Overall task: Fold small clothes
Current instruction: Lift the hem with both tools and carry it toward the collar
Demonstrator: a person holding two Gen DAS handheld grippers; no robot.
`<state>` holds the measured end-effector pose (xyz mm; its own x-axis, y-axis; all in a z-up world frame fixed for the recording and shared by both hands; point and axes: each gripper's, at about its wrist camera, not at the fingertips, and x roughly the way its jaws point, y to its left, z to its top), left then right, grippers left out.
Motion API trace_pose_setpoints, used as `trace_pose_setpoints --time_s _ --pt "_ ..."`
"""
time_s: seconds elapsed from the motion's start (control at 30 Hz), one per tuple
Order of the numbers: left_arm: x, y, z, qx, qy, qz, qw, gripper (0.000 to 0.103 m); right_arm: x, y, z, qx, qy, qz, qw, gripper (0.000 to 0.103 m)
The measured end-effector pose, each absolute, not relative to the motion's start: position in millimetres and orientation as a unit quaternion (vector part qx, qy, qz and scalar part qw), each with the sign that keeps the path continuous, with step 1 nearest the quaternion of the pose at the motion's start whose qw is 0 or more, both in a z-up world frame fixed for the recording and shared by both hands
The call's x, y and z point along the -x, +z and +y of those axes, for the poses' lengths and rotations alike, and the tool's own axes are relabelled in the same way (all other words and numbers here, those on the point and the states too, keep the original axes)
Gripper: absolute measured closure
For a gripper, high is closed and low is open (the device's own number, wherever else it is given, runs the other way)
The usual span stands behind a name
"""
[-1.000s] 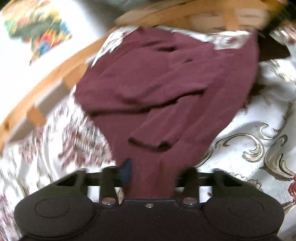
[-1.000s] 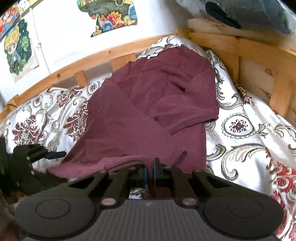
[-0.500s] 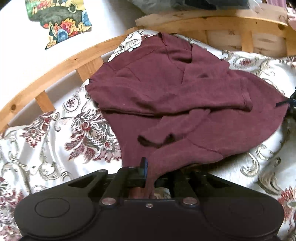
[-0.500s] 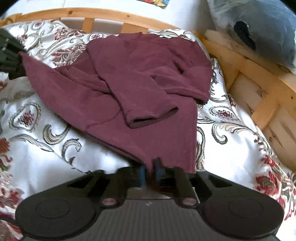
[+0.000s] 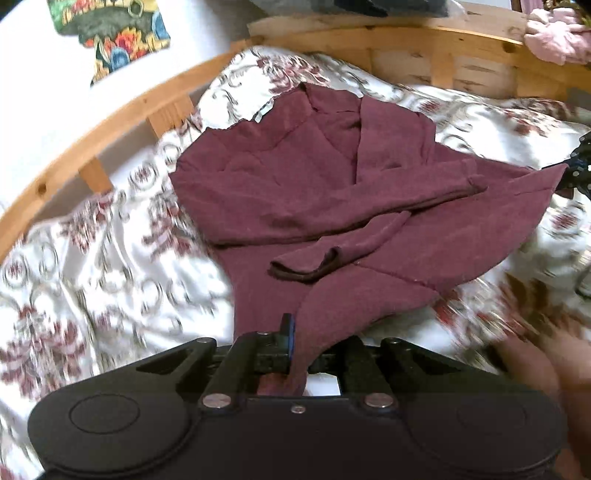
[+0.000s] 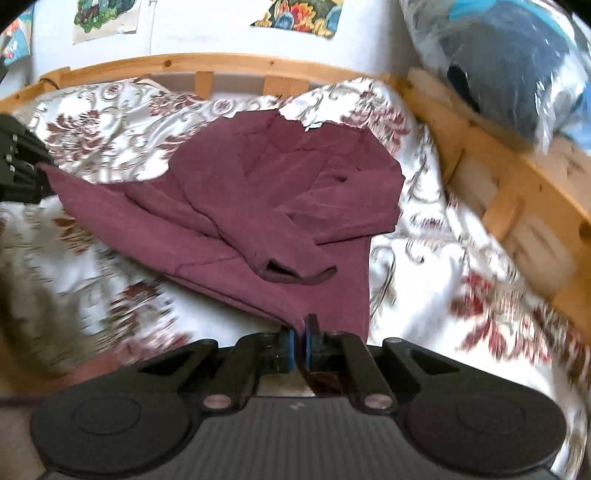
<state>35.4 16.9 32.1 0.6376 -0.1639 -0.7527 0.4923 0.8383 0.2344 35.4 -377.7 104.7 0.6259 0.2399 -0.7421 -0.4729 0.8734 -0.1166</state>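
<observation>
Left gripper (image 5: 295,343): jaws closed down on a hem corner of the maroon top; cloth runs between the fingers and back toward the body of the tool. In the right wrist view this gripper (image 6: 22,166) sits at the far left edge, at the stretched-out corner.
Maroon top (image 5: 332,192): lies on the bed, neckline toward the headboard, both sleeves folded across the chest, cuffs overlapping near the middle. Lower hem is drawn out to a point at each side, one per gripper.
Bedspread (image 5: 110,258): white with red floral and grey scroll pattern; carries the top.
Bed frame (image 5: 110,114): pale wood rail with slats, runs around the far side of the bedspread.
Right gripper (image 6: 300,341): jaws nearly together, pinching the other hem corner between the blue pads (image 6: 289,341).
Plastic bag (image 6: 517,66): clear, resting on the frame rail at right; holds dark blue fabric, item cannot be identified.
Wall pictures (image 6: 299,16): colourful prints above the frame.
</observation>
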Motion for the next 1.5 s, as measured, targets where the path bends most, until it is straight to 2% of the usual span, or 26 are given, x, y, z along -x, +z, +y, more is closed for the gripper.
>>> trace_pose_setpoints --time_s 0.2,0.4,0.67,0.87,1.03,1.2,1.5 --pt "12.0 38.4 27.8 -0.178 -0.208 0.418 0.866 0.099 -3.0 122.5 -394.3 0.114 0.218 0.426 0.871 0.096" --pt "20.3 49.1 33.1 -0.166 -0.203 0.408 0.874 0.098 -6.2 139.1 -385.2 0.144 0.217 0.4 0.879 0.096" --pt "-57.3 95.8 42.6 -0.133 -0.174 0.347 0.912 0.098 -87.3 171.8 -360.4 0.218 0.186 0.303 0.909 0.096" --pt "-141.4 109.1 52.7 -0.141 -0.152 0.311 0.927 0.096 -169.3 163.9 -333.3 0.255 0.147 0.265 0.918 0.096" --pt "-208.9 93.0 67.5 -0.101 -0.141 0.312 0.934 0.094 -235.8 136.1 -319.8 0.253 0.139 0.288 0.913 0.096" --pt "-248.6 53.4 75.1 -0.082 -0.11 0.308 0.941 0.089 -272.2 105.2 -312.4 0.247 0.13 0.309 0.909 0.096" --pt "-273.5 5.4 80.1 -0.058 -0.126 0.311 0.94 0.091 -299.6 60.2 -301.1 0.251 0.101 0.328 0.905 0.095"
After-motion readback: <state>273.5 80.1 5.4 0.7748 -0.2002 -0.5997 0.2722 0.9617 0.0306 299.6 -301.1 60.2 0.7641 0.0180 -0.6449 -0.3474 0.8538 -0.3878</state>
